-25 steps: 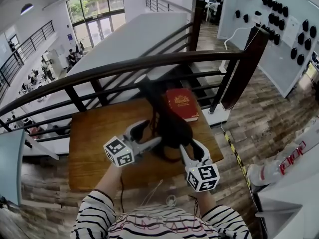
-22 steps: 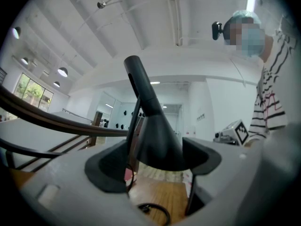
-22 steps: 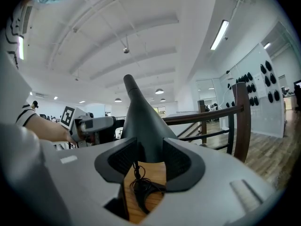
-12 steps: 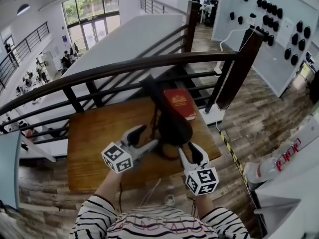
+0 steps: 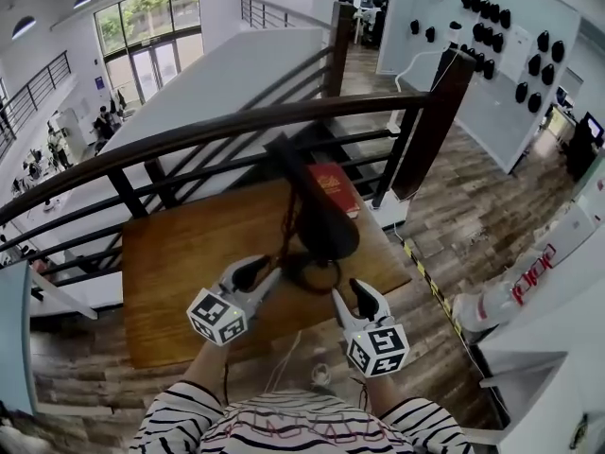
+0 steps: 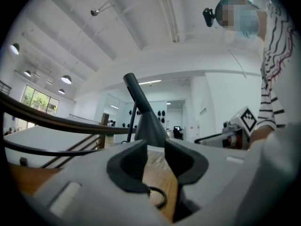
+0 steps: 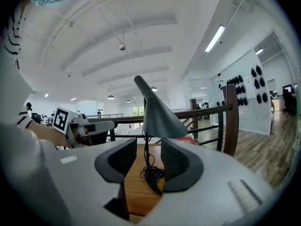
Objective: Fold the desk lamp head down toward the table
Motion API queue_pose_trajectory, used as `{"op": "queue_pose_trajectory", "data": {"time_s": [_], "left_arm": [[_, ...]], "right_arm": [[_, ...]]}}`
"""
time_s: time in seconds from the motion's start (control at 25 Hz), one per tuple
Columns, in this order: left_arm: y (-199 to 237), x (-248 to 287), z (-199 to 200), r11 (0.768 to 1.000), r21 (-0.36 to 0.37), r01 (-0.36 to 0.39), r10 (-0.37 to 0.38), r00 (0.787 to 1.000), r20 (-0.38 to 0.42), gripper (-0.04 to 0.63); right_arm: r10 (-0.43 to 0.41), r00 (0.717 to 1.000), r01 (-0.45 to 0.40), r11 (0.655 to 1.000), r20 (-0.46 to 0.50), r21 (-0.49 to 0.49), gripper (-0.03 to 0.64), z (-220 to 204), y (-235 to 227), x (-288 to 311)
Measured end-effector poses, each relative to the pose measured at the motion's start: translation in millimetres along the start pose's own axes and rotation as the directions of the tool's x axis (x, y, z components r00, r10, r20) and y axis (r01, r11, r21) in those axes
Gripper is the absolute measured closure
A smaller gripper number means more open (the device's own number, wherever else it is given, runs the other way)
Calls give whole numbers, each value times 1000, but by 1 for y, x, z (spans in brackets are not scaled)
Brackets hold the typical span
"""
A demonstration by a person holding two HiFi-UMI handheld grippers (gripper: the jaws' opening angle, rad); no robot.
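Note:
The dark desk lamp stands on the wooden table, its cone head hanging low on a slanted arm over the round base and coiled cord. My left gripper sits just left of the base, held level. Its jaws are closing, with nothing between them; in the left gripper view the lamp shows beyond the left gripper. My right gripper is near the table's front edge, right of the base, open and empty. The right gripper view looks past the right gripper to the lamp head.
A red book lies on the table behind the lamp. A dark railing runs along the table's far side, with a thick post at the right. Beyond the rail the floor drops away. The table's left half is bare wood.
Both grippers have drawn back from the lamp toward the table's front edge. The left gripper's jaws have narrowed from wide open. The lamp has not moved.

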State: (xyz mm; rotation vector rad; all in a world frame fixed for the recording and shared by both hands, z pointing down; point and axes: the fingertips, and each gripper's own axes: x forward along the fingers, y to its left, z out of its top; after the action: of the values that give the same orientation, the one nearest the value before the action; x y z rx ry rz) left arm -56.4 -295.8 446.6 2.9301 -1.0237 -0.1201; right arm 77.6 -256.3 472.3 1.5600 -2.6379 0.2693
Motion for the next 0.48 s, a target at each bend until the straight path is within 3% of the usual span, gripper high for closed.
{"op": "queue_pose_trajectory", "data": {"time_s": [0.24,0.48], "left_arm": [[-12,-43,-7,1000,-5,-7,7,1000,9,583],[-24,-68,-18,1000,-6,6,-6,1000,2,592]], "right_arm": [[-65,998,65,998,9,-7,493,-10,35,-27],[-116,993,116,993,19,4,527,-22,56,-43]]}}
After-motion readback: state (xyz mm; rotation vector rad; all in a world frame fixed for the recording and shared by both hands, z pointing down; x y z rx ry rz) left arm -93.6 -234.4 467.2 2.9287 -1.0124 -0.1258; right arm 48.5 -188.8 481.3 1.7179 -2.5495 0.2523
